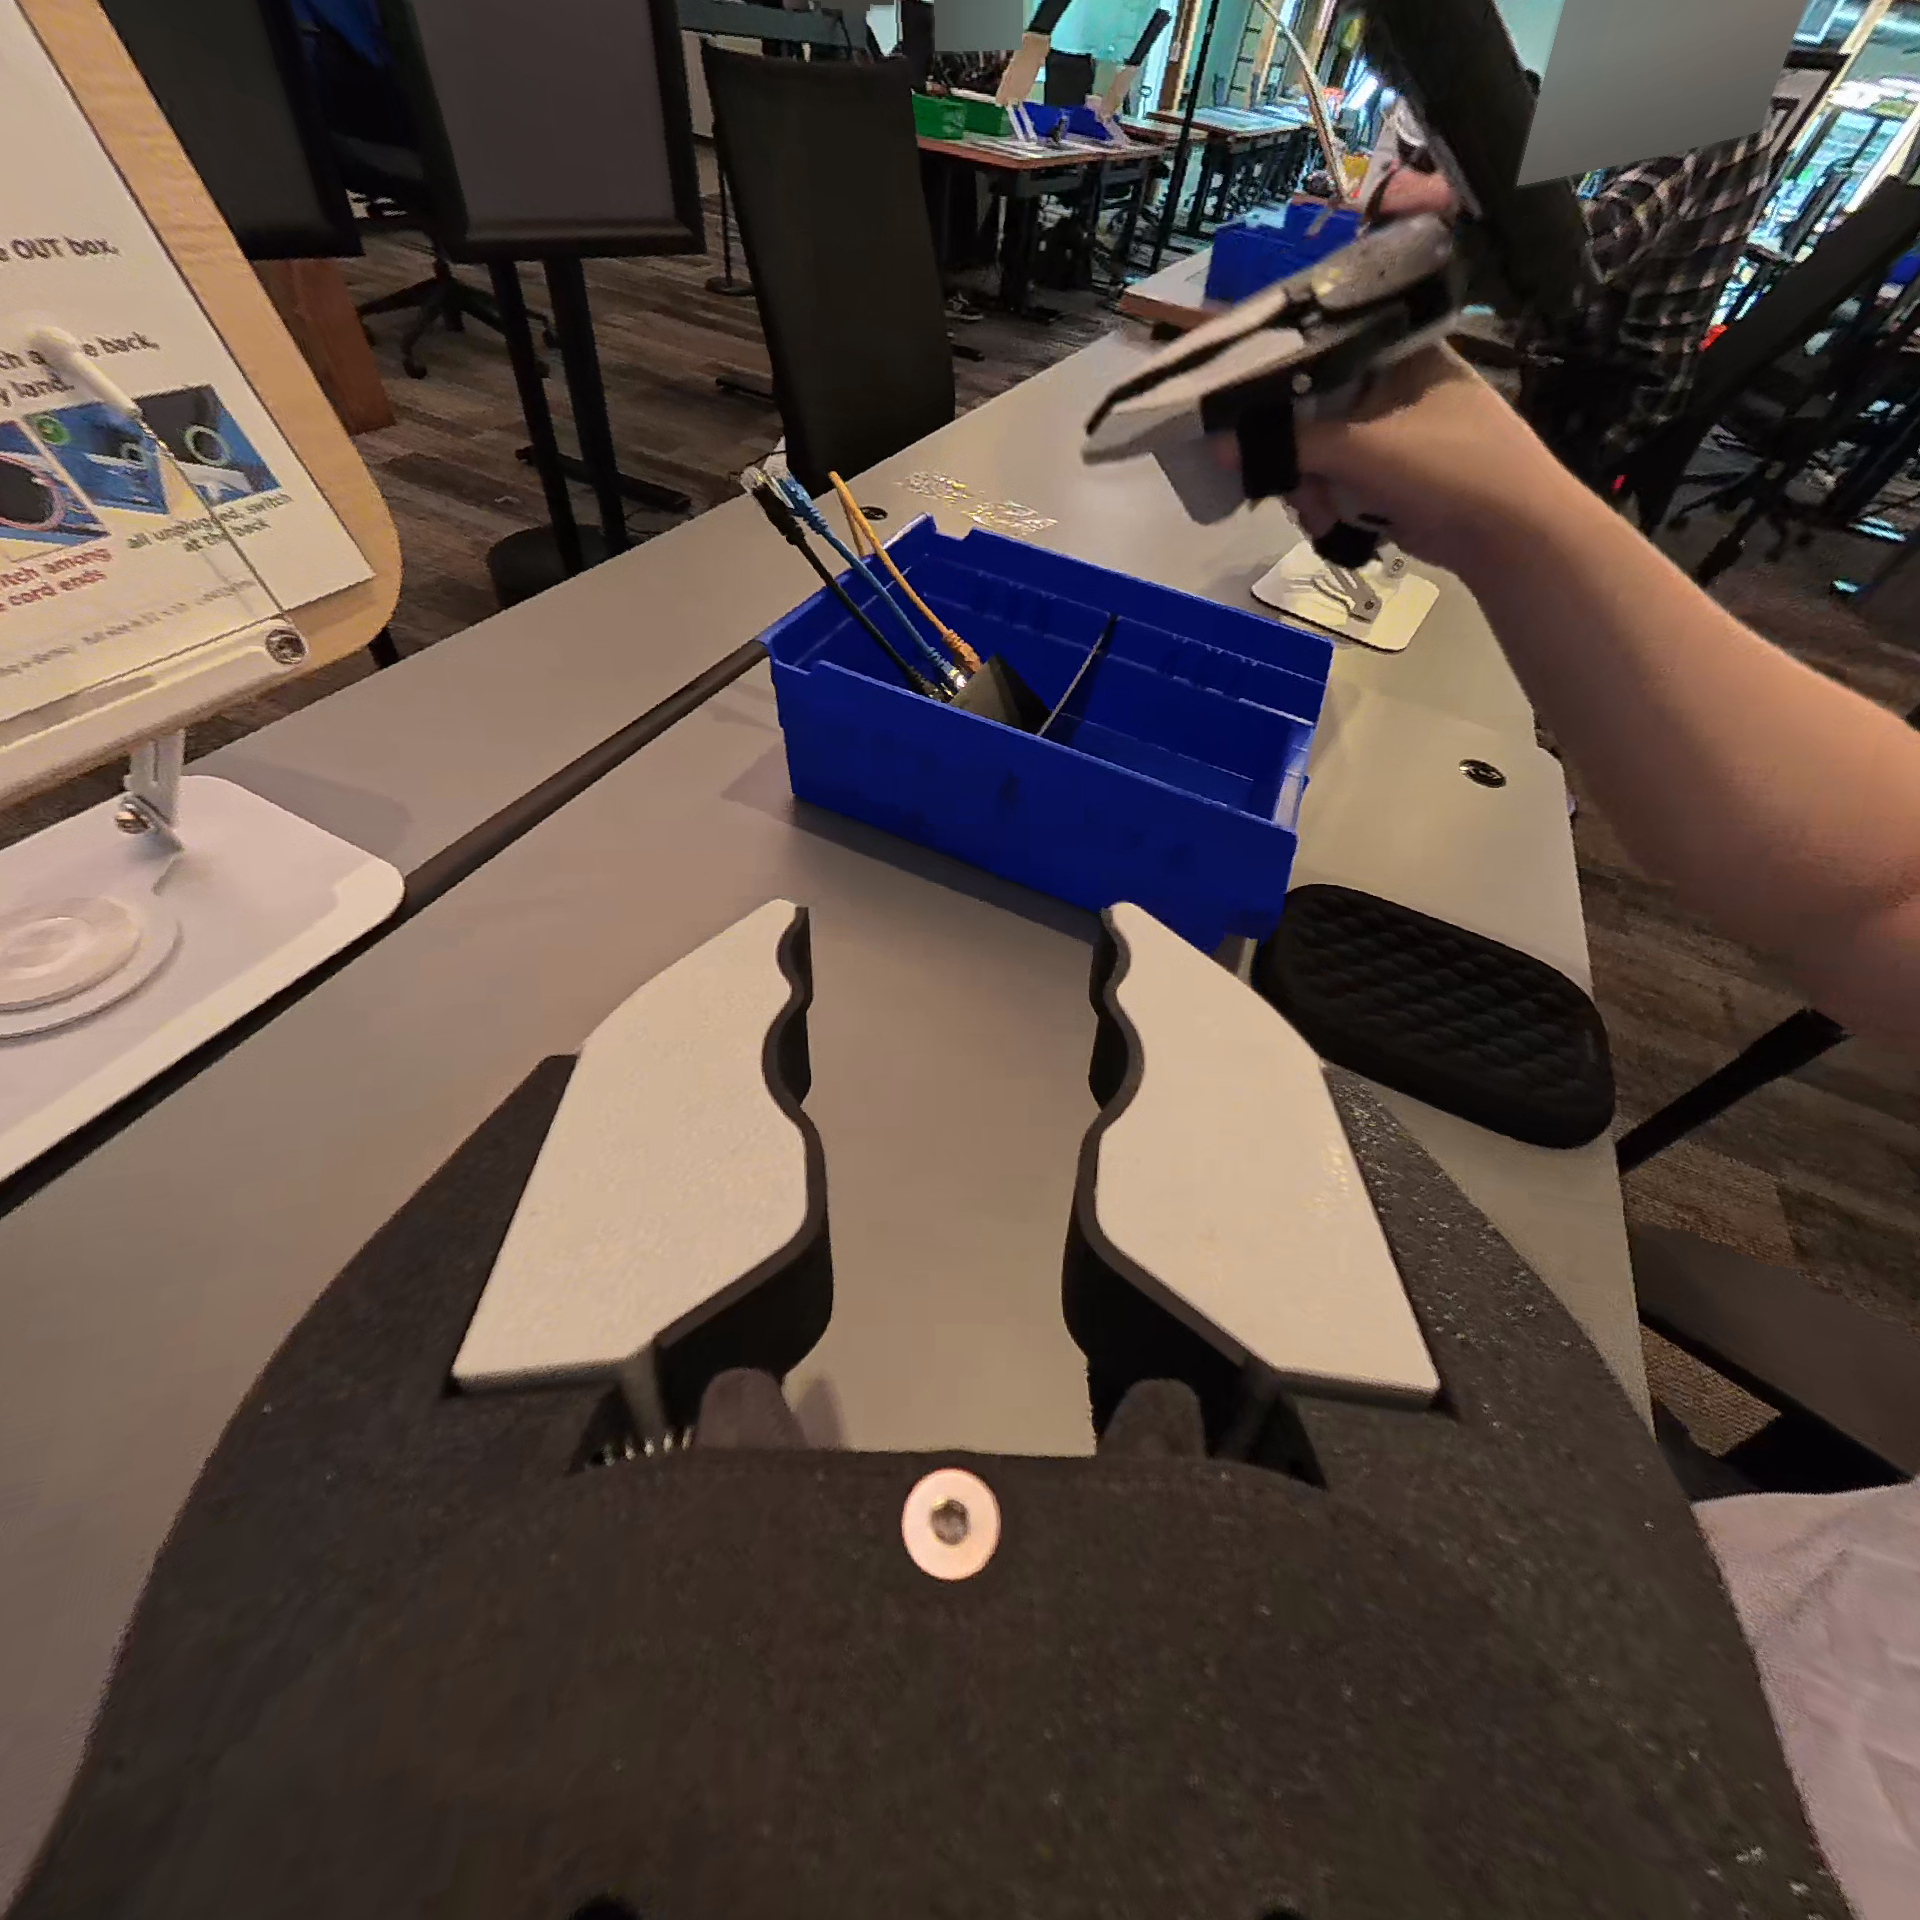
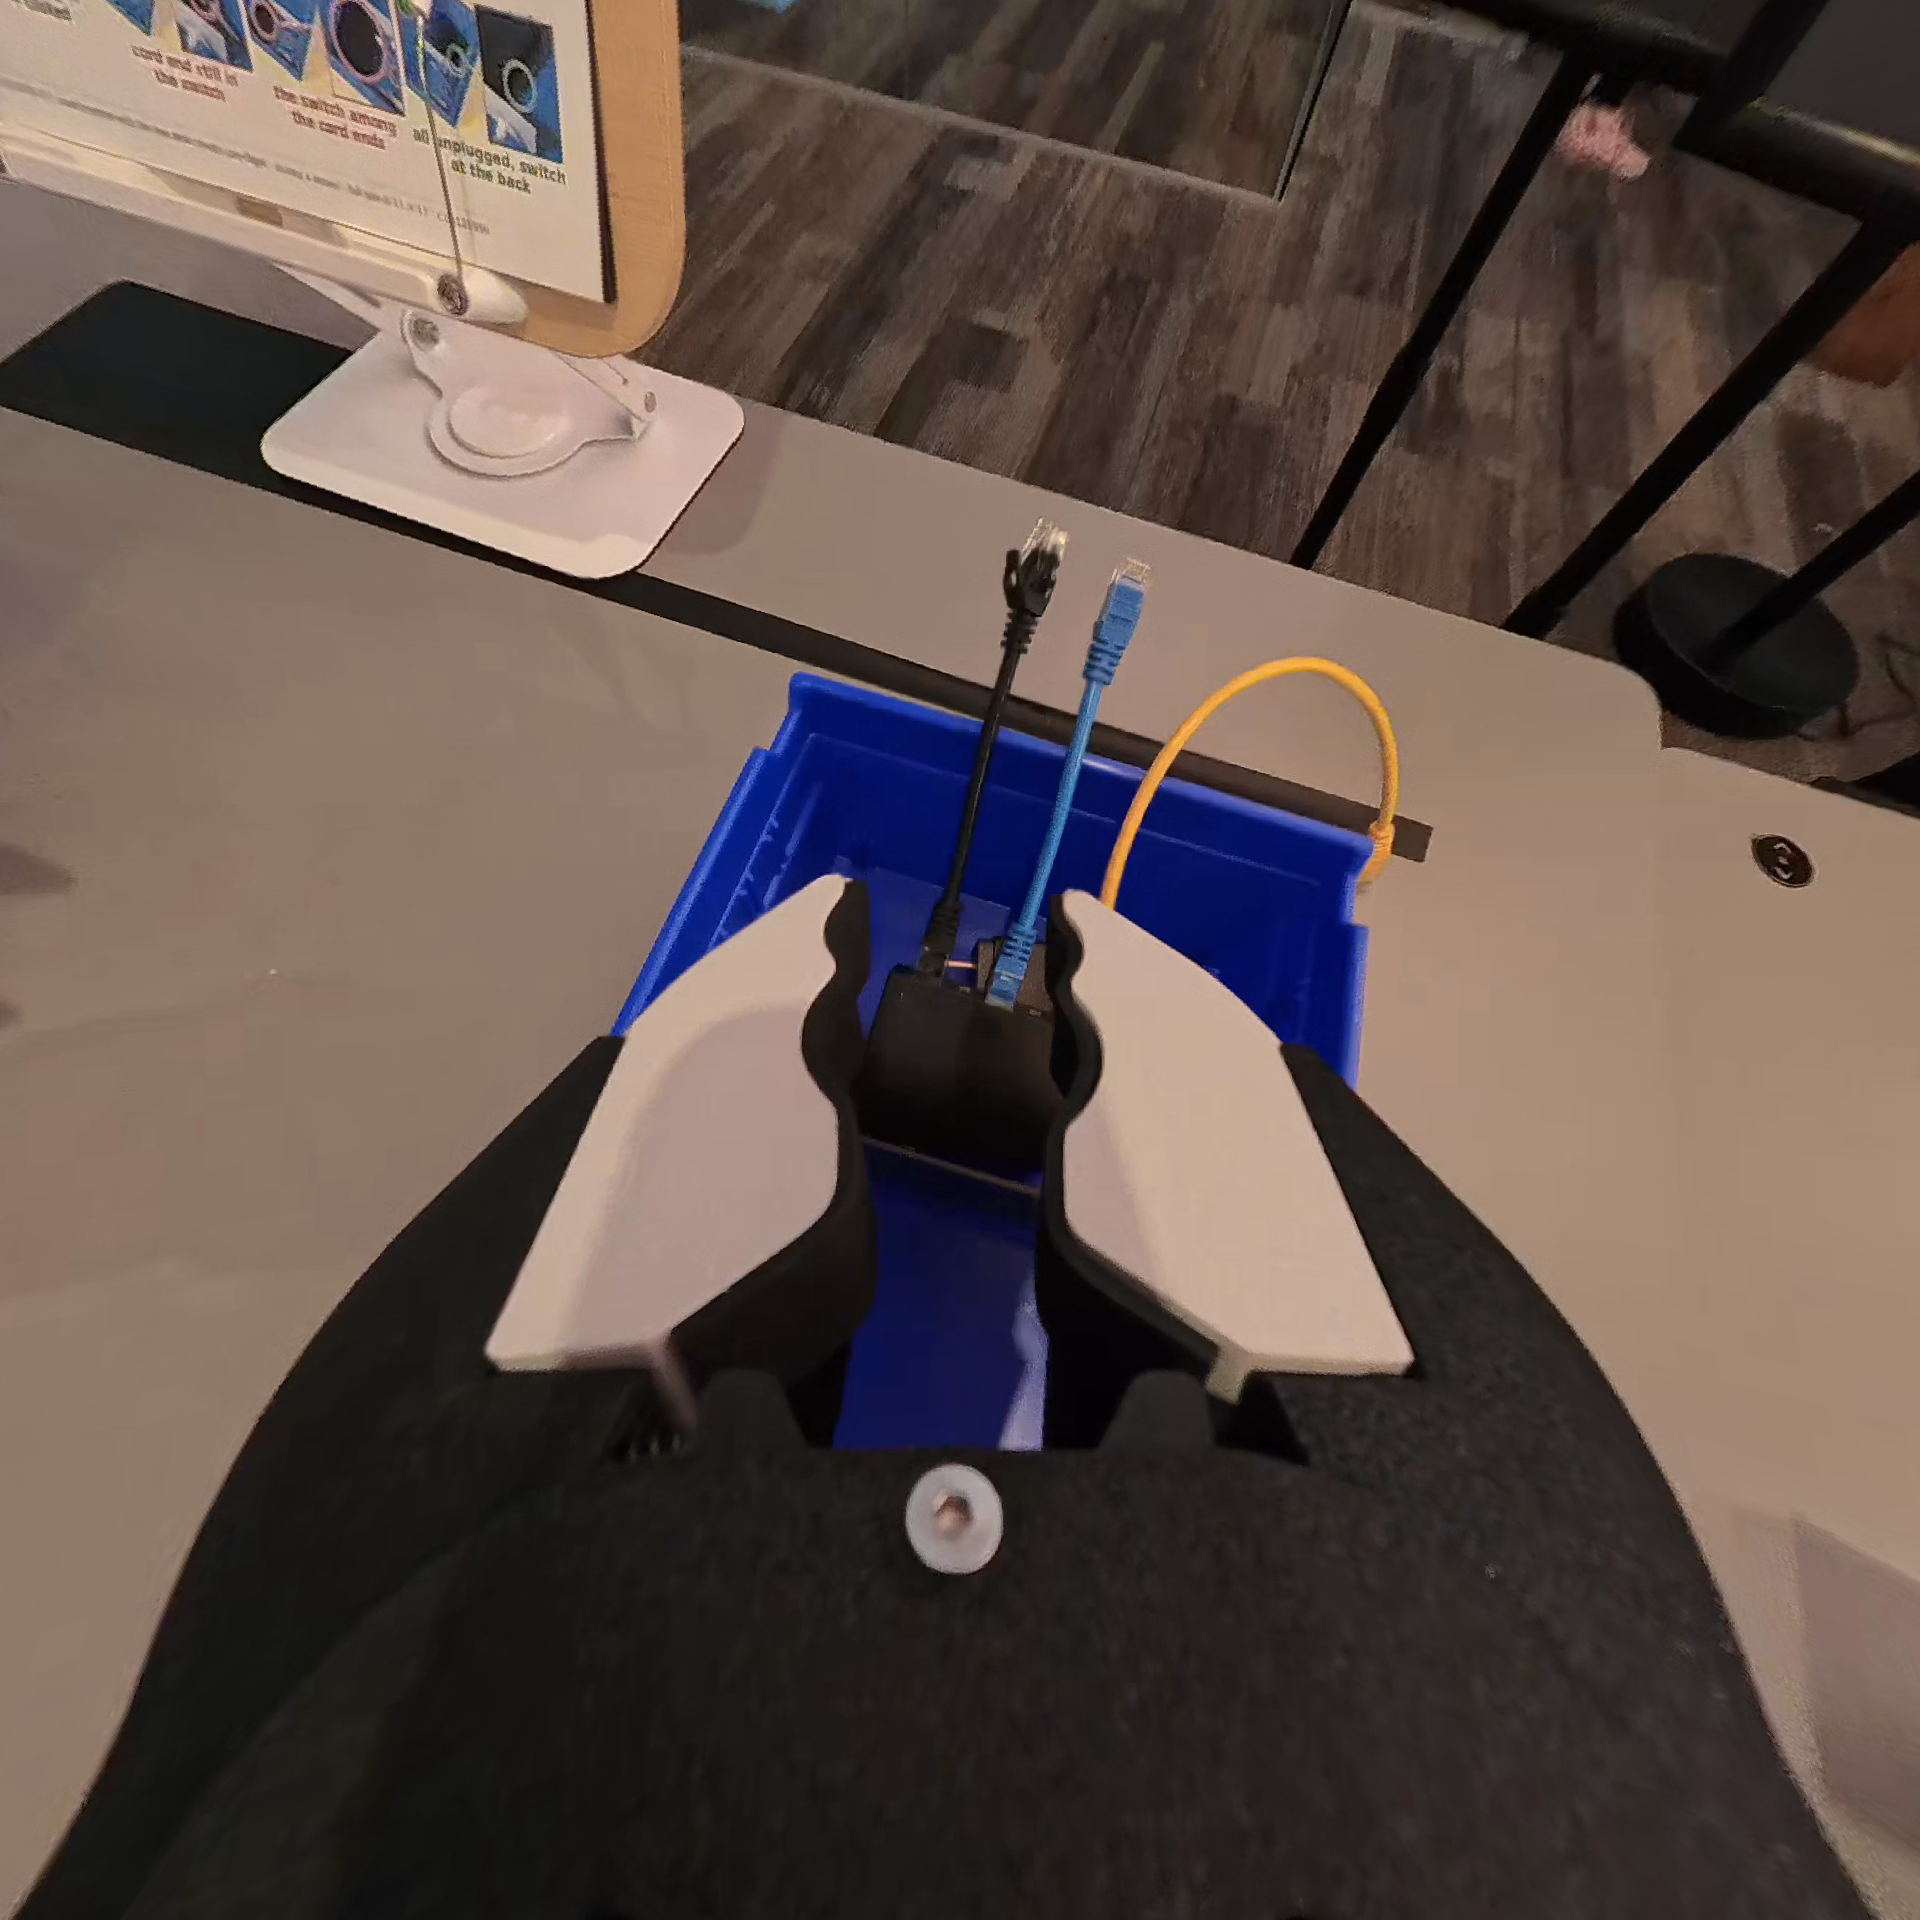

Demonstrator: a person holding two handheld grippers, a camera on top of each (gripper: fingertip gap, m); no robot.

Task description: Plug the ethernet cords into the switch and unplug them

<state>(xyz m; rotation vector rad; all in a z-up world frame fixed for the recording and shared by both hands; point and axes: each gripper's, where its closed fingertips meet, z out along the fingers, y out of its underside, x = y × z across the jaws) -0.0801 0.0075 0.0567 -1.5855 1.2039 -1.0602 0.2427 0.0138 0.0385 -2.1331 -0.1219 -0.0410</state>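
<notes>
Hovering low over the grey worktop [image 1: 623,935], the left gripper [image 1: 951,925] has its jaws spread wide with nothing but bare surface between them. Just beyond its fingertips stands the blue plastic divided bin [image 1: 1039,821], and beside the bin on the right lies a black textured oval pad [image 1: 1434,1018].

Inside the bin, at its left end, the small black ethernet switch [image 2: 956,1060] leans tilted. A black ethernet cord [image 2: 997,727] and a blue ethernet cord [image 2: 1075,748] are plugged into it, their free clear-tipped ends rising past the bin's far wall. A yellow ethernet cord [image 2: 1299,675] arcs out of the bin and drops over the right far corner; where its near end goes is hidden behind a finger.

The right gripper [image 2: 951,904] hangs in the air above the bin, held by a person's hand [image 1: 1382,488]. Its jaws stand parted, holding nothing, with the switch and plugs showing in the gap below them.

Farther left on the worktop stands a white stand [image 2: 499,457] carrying a wood-edged instruction board [image 1: 156,416]. Beyond are black chairs and other tables.
</notes>
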